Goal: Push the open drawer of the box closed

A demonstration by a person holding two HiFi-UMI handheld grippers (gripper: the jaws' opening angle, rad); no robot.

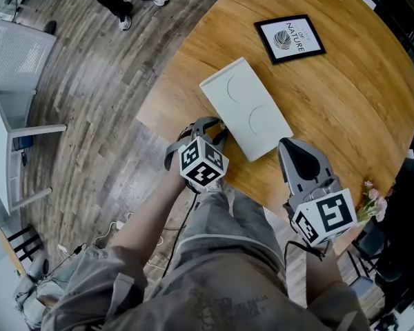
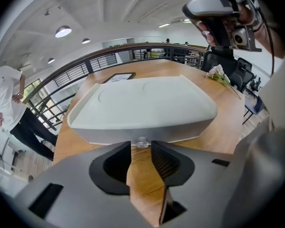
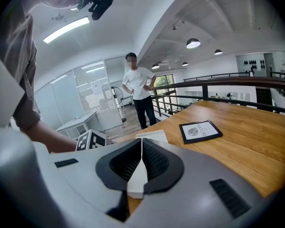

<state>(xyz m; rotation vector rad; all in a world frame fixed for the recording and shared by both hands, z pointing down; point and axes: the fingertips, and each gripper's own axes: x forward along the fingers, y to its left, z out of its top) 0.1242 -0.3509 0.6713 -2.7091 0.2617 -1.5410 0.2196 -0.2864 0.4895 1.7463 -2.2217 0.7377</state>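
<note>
A flat white box (image 1: 247, 107) lies on the round wooden table (image 1: 345, 109). In the left gripper view its near face (image 2: 142, 133) carries a small clear knob (image 2: 142, 142). My left gripper (image 1: 217, 126) is at that near end, open, with the knob between its fingertips and the pads clear of it; no gap shows around the drawer front. My right gripper (image 1: 288, 143) hovers to the right of the box by the table's near edge, its jaws shut with nothing in them. In the right gripper view the box (image 3: 152, 137) lies beyond the closed tips (image 3: 141, 140).
A black-framed picture (image 1: 290, 38) lies farther back on the table. A small bunch of flowers (image 1: 370, 202) sits at the right edge. A person (image 3: 140, 96) stands on the floor beyond the table, near a white desk (image 1: 14, 116). A railing (image 2: 85, 68) runs behind.
</note>
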